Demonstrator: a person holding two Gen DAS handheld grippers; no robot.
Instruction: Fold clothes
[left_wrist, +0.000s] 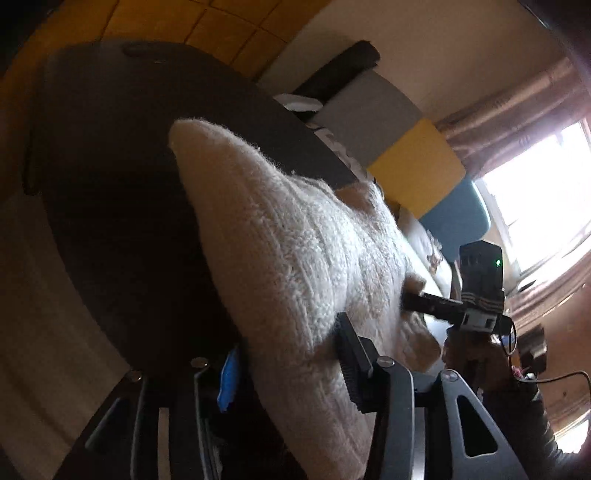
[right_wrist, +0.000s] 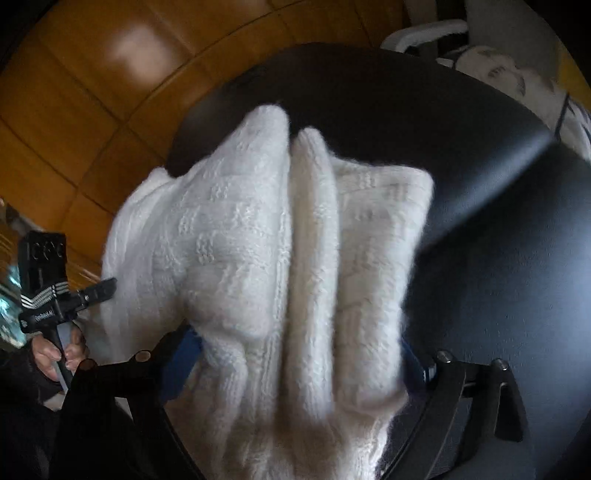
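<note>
Beyond the white sweater (left_wrist: 295, 251) between each wide tool's jaws, only the left view shows a window (left_wrist: 535, 192).

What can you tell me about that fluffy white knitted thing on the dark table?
The sweater is cream-white, thick and fuzzy, with cable-like ribs in its knit. It lies folded into a long, bulky bundle on the round black table, with a deep crease along its middle. The right gripper straddles one end, and the left gripper has the fabric between its fingers; whether either still presses on the fabric is unclear.
</note>
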